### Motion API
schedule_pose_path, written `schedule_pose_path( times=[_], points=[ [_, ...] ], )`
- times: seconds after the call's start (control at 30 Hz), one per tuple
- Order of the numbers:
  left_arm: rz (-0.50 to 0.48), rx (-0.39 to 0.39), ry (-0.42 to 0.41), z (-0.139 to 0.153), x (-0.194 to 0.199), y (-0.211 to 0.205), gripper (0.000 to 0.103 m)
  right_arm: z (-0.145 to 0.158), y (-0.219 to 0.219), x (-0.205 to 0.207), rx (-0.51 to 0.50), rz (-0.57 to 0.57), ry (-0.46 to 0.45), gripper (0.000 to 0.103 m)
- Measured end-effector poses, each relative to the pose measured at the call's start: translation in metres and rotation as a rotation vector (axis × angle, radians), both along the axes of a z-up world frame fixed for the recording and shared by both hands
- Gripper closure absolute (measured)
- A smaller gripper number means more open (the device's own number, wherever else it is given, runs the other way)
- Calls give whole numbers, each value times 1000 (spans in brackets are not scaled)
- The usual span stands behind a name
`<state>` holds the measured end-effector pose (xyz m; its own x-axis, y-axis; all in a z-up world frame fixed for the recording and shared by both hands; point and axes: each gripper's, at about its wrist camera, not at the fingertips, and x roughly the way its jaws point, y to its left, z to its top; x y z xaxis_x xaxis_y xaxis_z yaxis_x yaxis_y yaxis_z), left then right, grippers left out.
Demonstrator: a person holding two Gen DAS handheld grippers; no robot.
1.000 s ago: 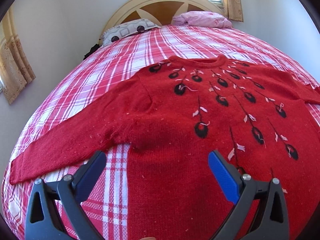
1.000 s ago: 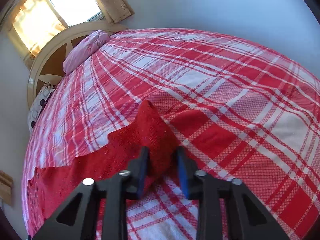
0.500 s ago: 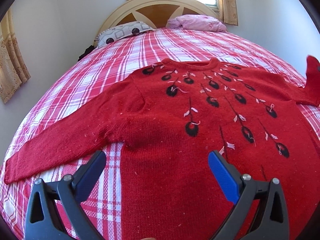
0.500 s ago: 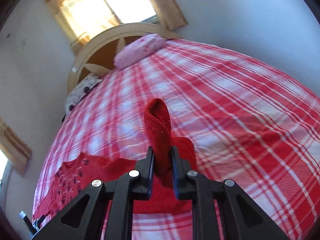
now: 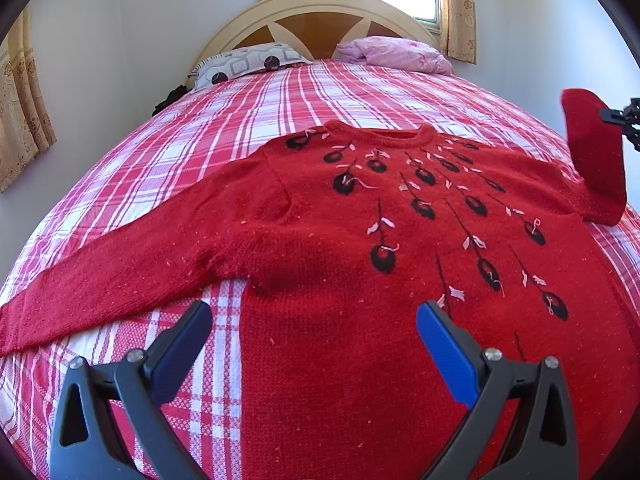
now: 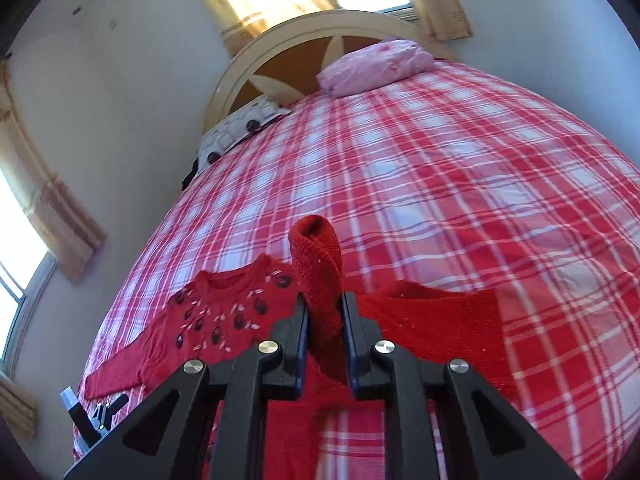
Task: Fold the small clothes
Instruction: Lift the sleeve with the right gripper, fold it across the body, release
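In the left wrist view, a red knitted sweater (image 5: 360, 240) with black and pink embroidered buds lies front-up on the bed's red-and-white plaid cover (image 5: 224, 128), neckline toward the cream arched wooden headboard (image 5: 320, 12). Its 1 flat sleeve (image 5: 100, 280) stretches out to the picture's left. The left gripper (image 5: 314, 344) hangs above the sweater's lower edge, its 2 blue-padded fingers (image 5: 444, 344) spread wide with nothing between them. At the right edge, the other sleeve's cuff (image 5: 592, 144) stands raised off the bed.

In the right wrist view, the right gripper (image 6: 324, 340) is clamped on that raised cuff (image 6: 320, 276), which pokes up between its black fingers. A pink pillow (image 6: 376, 66) and a grey patterned pillow (image 6: 236, 128) rest by the headboard.
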<state>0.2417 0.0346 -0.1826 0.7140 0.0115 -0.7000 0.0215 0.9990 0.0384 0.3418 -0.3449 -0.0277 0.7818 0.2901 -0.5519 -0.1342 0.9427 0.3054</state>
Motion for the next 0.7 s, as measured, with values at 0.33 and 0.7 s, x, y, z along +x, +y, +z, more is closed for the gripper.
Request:
schedule_pose_path(
  times=[0.33, 0.7],
  points=[
    [-7, -8, 6, 2, -2, 0, 0, -39, 115, 9, -178, 155, 13, 88],
    [-55, -41, 6, 22, 0, -16, 0, -93, 161, 10, -230, 247, 38, 74]
  ],
)
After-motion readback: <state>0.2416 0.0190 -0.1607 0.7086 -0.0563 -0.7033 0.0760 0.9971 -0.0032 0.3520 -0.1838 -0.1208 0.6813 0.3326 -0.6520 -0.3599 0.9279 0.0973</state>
